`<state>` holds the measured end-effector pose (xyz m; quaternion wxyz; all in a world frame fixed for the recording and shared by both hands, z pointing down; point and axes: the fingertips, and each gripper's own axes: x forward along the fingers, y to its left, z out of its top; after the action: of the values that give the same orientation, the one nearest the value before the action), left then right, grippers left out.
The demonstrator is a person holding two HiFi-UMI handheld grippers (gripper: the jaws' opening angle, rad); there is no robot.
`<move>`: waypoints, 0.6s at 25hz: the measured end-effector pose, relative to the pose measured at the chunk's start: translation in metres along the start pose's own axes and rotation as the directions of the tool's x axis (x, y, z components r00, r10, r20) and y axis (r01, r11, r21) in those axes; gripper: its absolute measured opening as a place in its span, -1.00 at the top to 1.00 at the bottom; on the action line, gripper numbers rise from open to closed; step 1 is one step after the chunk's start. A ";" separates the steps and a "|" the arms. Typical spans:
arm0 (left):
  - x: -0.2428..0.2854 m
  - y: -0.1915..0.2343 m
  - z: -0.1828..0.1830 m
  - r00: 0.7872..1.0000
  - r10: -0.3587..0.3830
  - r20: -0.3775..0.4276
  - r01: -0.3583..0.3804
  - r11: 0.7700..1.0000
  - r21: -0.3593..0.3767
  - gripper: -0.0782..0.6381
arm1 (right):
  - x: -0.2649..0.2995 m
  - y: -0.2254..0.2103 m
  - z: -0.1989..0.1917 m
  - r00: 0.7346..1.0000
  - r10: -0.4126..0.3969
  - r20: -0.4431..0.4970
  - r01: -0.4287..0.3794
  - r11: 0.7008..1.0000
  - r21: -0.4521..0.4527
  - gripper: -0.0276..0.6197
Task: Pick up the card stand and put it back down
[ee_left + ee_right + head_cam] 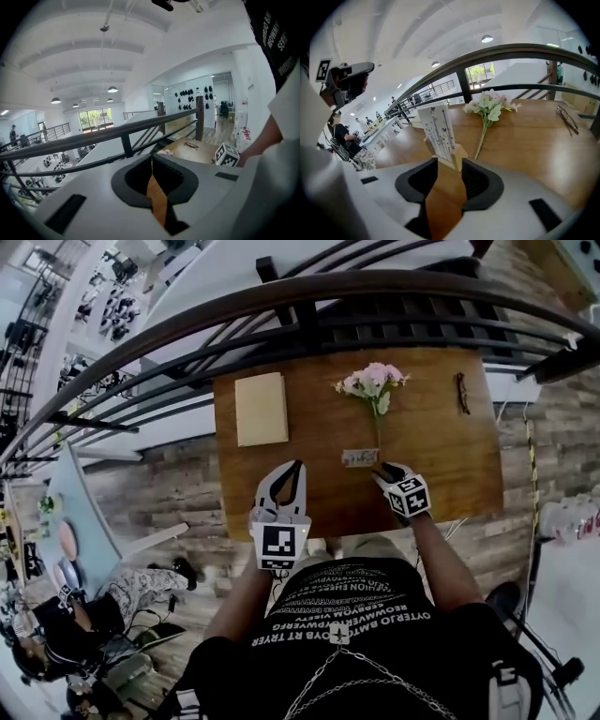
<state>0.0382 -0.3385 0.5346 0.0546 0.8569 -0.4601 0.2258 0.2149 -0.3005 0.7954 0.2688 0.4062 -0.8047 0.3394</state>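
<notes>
The card stand (360,457) is a small wooden block with a printed white card upright in it, standing on the brown table (441,465) near the front edge. In the right gripper view the card stand (439,131) rests on the wood right at my jaw tips. My right gripper (450,165) is open, its pads off the block, with bare table showing between them. In the head view my right gripper (380,471) sits just right of the stand. My left gripper (298,467) hovers to the stand's left, its tips together and nothing in it, as the left gripper (151,157) view confirms.
A stem of pink flowers (373,381) lies behind the stand. A beige notebook (261,409) is at the back left and a pair of glasses (462,392) at the back right. A dark railing (281,296) runs along the table's far side, with a drop beyond.
</notes>
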 end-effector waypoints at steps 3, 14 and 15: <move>0.001 -0.004 -0.002 1.000 0.001 -0.023 -0.002 1.000 -0.006 0.70 | 0.010 -0.011 0.004 1.000 0.001 0.006 -0.002 1.000 0.014 0.39; -0.009 -0.003 -0.022 0.996 0.028 -0.081 -0.030 0.999 -0.021 0.70 | 0.042 -0.019 0.018 0.994 0.075 0.081 -0.075 0.997 0.002 0.41; -0.012 -0.001 -0.022 0.996 0.033 -0.084 -0.035 0.999 -0.022 0.70 | 0.043 -0.018 0.020 0.993 0.080 0.086 -0.080 0.997 -0.006 0.42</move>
<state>0.0260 -0.3222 0.5498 0.0799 0.8381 -0.4746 0.2569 0.2045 -0.3437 0.8192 0.2207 0.3877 -0.8315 0.3311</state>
